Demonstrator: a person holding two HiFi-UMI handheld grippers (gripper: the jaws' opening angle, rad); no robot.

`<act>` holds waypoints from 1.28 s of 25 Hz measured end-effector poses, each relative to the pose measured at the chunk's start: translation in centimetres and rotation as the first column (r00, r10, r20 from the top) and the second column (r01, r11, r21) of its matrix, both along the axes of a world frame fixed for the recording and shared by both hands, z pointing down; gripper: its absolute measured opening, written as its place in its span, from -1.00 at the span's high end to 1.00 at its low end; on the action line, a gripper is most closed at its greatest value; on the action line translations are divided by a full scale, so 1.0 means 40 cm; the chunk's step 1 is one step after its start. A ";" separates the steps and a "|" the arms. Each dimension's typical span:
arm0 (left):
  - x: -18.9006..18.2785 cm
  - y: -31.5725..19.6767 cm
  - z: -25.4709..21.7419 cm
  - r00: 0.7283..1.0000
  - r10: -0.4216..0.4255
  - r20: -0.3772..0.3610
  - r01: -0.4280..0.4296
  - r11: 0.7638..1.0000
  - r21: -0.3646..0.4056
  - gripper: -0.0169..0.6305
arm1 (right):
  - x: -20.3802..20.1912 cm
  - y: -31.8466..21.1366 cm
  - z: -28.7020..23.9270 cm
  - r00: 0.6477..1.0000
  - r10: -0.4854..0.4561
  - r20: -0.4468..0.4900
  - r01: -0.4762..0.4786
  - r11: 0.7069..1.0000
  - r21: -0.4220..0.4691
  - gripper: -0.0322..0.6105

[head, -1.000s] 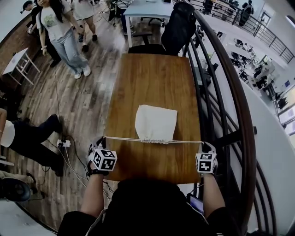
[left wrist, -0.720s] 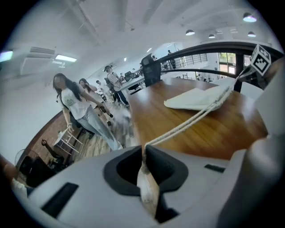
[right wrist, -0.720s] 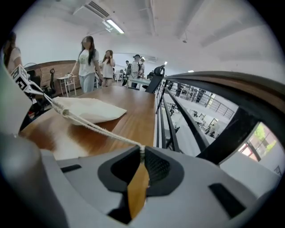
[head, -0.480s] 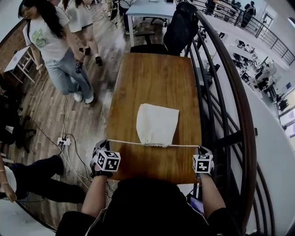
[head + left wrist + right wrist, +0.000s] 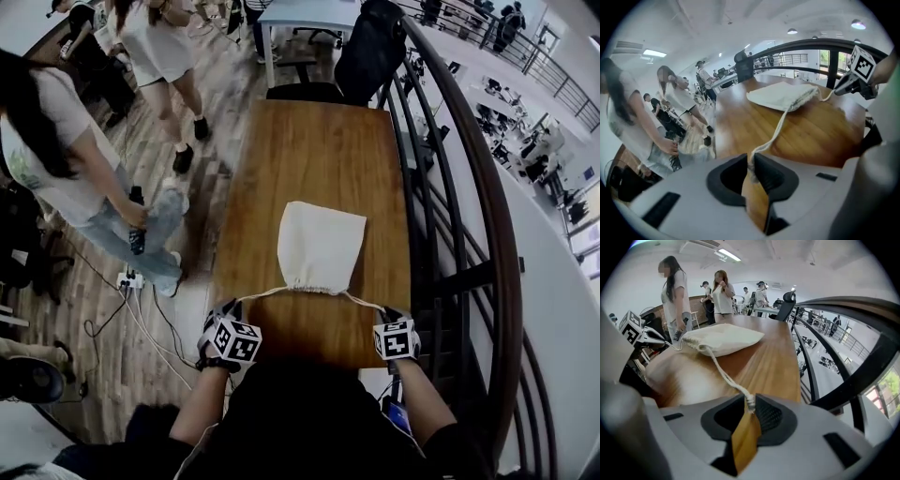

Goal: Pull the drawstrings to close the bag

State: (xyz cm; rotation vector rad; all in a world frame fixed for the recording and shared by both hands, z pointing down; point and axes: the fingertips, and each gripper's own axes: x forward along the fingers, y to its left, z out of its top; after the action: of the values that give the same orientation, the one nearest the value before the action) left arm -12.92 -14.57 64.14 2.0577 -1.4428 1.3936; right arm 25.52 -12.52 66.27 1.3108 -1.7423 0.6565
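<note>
To cinch the bag [image 5: 319,248], my left gripper [image 5: 751,163] clamped one cord [image 5: 779,127]; the right gripper [image 5: 750,405], jaws just loosening, pinched the other cord [image 5: 726,378].

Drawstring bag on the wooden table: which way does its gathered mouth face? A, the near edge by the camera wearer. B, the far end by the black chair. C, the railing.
A: the drawstring bag has its puckered mouth at its near end, where both drawstrings come out.

Cream bag [image 5: 321,246], brown wood-grain table [image 5: 309,150]
</note>
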 end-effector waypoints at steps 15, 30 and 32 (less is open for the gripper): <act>0.101 -0.043 -0.070 0.990 0.075 -0.120 -0.068 0.996 0.061 0.21 | -0.007 -0.058 -0.111 0.994 0.018 0.104 -0.032 0.991 0.132 0.34; 0.154 -0.214 -0.461 0.888 0.142 -0.437 0.068 0.900 0.430 0.77 | -0.014 -0.218 -0.527 0.939 0.030 0.344 -0.225 0.809 0.543 0.79; 0.158 -0.216 -0.519 0.863 0.164 -0.478 0.094 0.877 0.471 0.82 | -0.018 -0.218 -0.574 0.932 0.011 0.362 -0.233 0.784 0.576 0.84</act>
State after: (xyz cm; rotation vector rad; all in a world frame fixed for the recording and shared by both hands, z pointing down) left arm -6.61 -23.21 43.38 2.4966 -1.6089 0.4289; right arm 24.79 -21.24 43.30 1.8534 -2.2893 0.4076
